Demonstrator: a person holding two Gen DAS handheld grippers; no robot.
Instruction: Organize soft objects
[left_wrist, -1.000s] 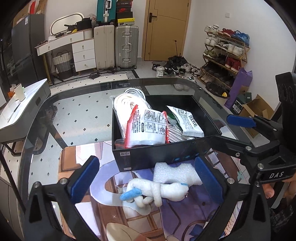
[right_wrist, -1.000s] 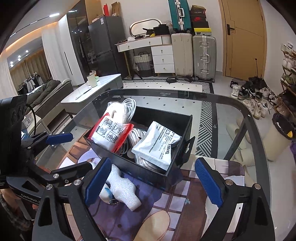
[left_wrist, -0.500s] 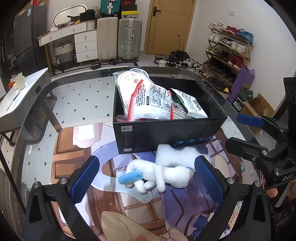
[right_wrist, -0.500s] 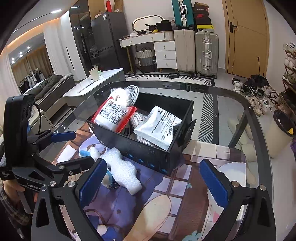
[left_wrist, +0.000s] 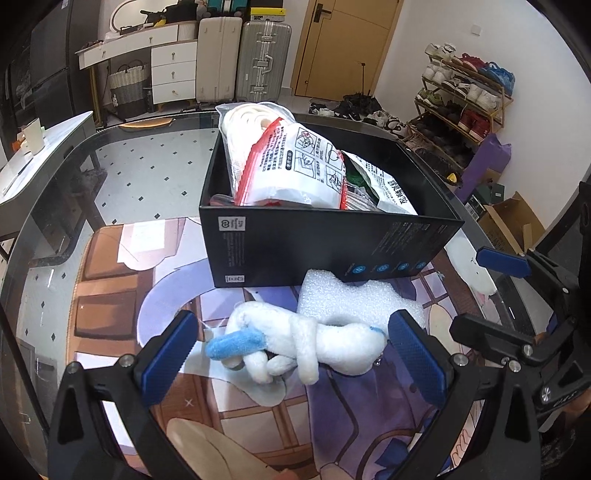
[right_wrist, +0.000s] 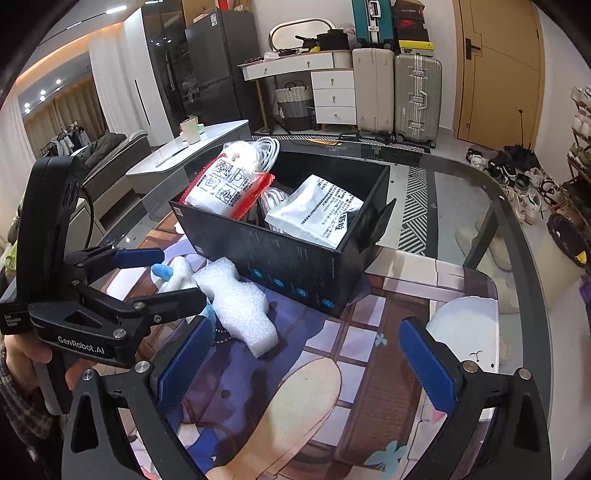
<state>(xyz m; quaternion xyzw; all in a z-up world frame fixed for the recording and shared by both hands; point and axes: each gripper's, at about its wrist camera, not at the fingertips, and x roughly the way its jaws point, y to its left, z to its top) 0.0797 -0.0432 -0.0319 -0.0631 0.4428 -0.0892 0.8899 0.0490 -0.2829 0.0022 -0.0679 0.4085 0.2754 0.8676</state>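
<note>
Two hand-held grippers over glass counter (left_wrist: 155, 173) with picture mat (right_wrist: 332, 354). Black box (left_wrist: 317, 243) on counter, stuffed with red-edged bag (left_wrist: 295, 166), white printed pouch (right_wrist: 317, 214), coiled white cable (right_wrist: 264, 147). White foam piece (left_wrist: 351, 299) touching box front. White plush toy (left_wrist: 306, 339) with blue tip just in front of foam, lying between wide-spread fingers of left hand-held gripper (left_wrist: 291, 358), no contact. Right hand-held gripper (right_wrist: 306, 365) also wide, holding nothing, above mat.
</note>
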